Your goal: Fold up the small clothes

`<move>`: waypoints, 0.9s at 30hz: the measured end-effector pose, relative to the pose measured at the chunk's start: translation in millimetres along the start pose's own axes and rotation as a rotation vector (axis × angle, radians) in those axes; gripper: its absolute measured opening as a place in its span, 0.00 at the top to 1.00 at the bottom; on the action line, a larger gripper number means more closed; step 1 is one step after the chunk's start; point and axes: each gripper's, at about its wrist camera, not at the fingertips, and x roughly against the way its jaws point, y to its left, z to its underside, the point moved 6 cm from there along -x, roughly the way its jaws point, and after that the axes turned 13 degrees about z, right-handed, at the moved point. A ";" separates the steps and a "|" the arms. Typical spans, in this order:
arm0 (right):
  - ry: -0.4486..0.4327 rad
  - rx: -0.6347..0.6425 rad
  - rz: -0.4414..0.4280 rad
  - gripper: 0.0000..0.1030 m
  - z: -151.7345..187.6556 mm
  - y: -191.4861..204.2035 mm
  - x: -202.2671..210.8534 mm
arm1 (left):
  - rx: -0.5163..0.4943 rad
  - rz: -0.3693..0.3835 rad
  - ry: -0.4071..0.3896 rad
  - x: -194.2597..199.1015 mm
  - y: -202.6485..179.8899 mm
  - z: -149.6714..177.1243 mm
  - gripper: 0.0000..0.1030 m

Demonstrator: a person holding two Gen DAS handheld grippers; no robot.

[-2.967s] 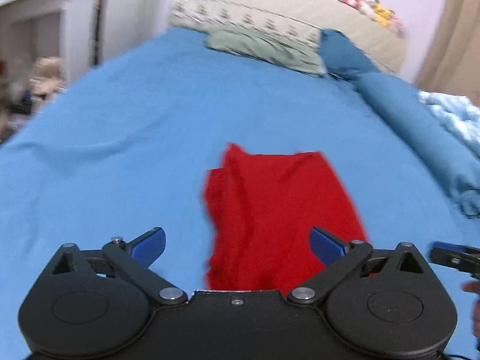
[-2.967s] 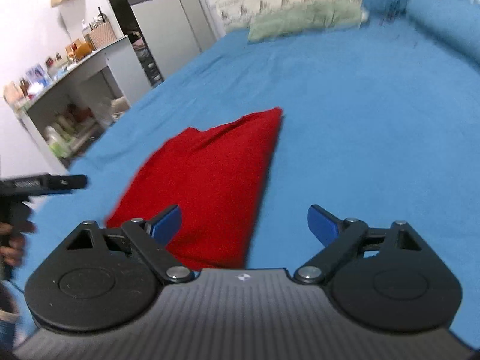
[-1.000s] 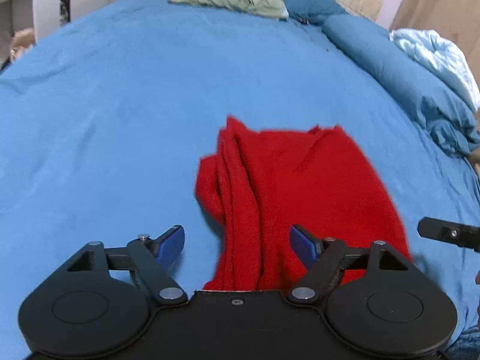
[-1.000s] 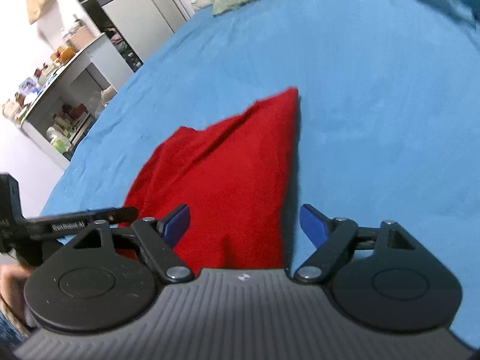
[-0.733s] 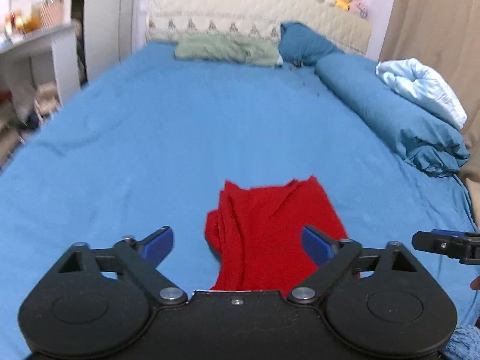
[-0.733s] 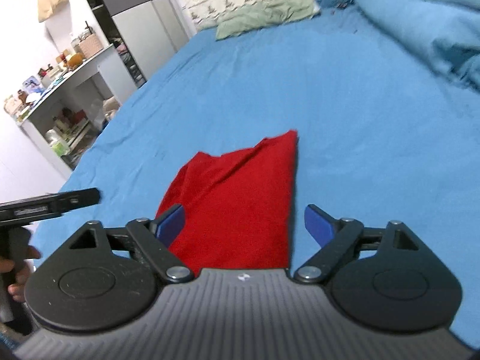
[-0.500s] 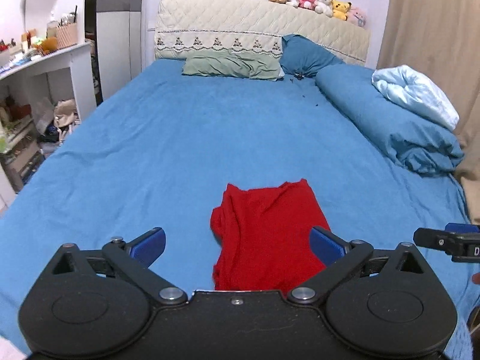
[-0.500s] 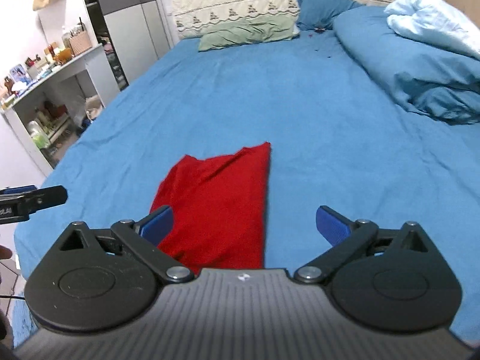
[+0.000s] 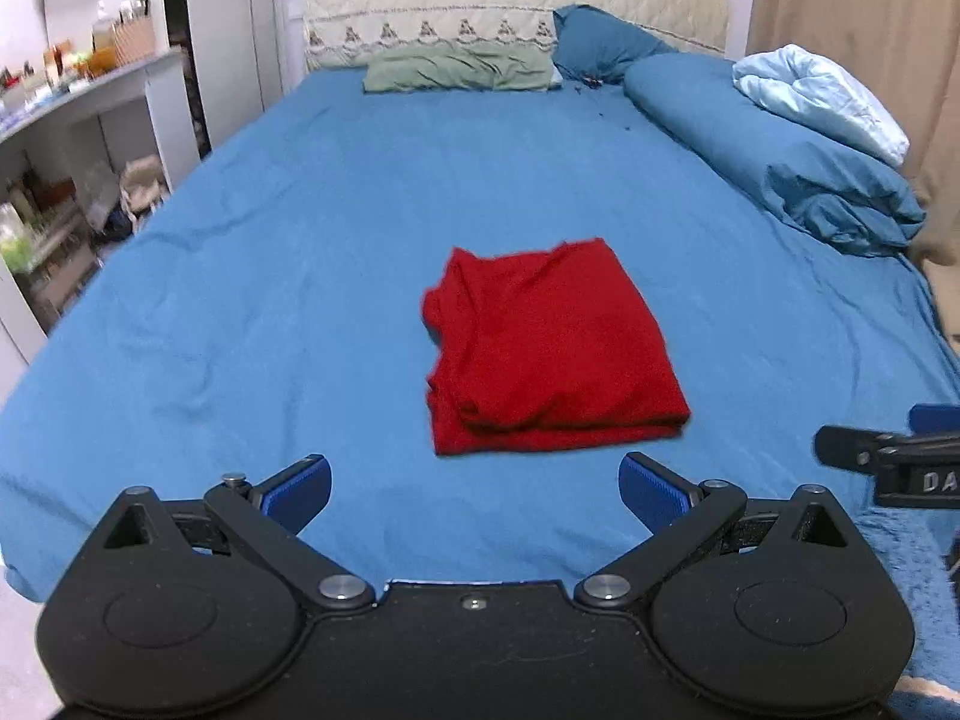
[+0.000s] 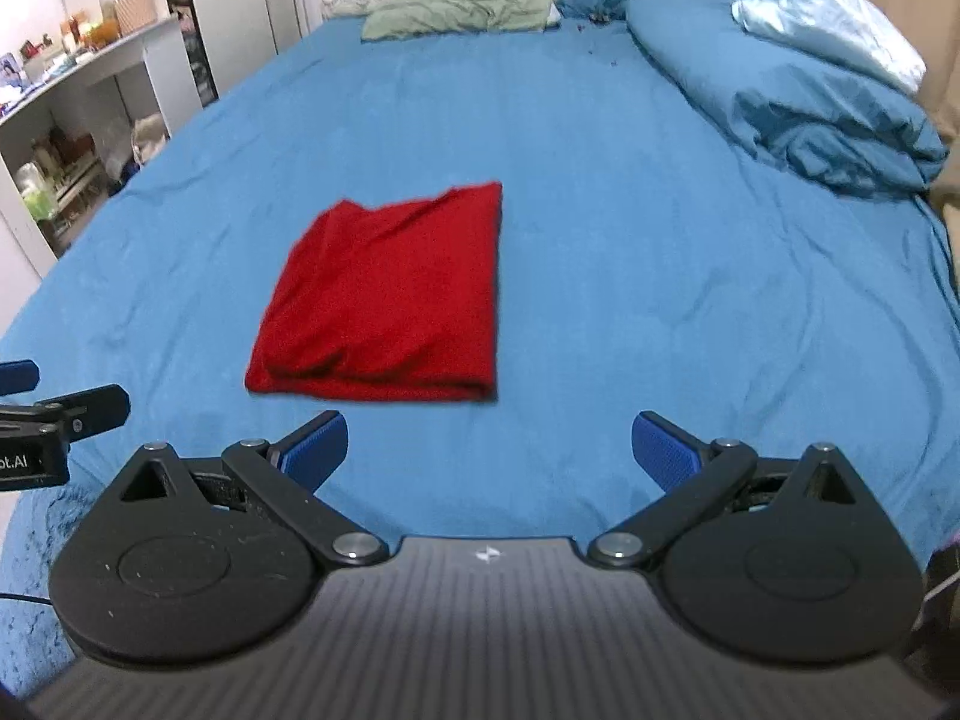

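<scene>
A red garment (image 9: 549, 348) lies folded into a rough rectangle on the blue bedsheet (image 9: 270, 300), near the foot of the bed. It also shows in the right wrist view (image 10: 390, 300). My left gripper (image 9: 474, 489) is open and empty, held back from the garment's near edge. My right gripper (image 10: 489, 444) is open and empty, near the garment's near right corner and not touching it. The right gripper's tip shows at the right edge of the left wrist view (image 9: 888, 456), and the left gripper's tip at the left edge of the right wrist view (image 10: 66, 411).
A rolled blue duvet (image 9: 774, 144) with a pale blue blanket (image 9: 822, 96) lies along the bed's right side. A green pillow (image 9: 462, 69) and a blue pillow (image 9: 606, 42) lie at the headboard. Cluttered white shelves (image 9: 66, 150) stand left of the bed.
Both grippers have drawn back and up from the garment, which earlier lay between the open fingers. The garment now lies flat and whole in view. Both grippers stayed open.
</scene>
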 end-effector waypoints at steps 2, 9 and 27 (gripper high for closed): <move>0.014 -0.004 0.002 0.00 8.9 1.4 -0.3 | -0.003 0.000 0.006 -0.6 -1.9 6.2 0.00; 0.032 -0.004 0.024 0.00 22.0 -1.2 -2.4 | -0.017 -0.003 -0.012 1.1 -8.2 10.7 0.00; 0.028 -0.013 0.026 0.00 24.3 -5.4 1.6 | -0.049 -0.015 -0.048 10.8 -14.8 7.6 0.00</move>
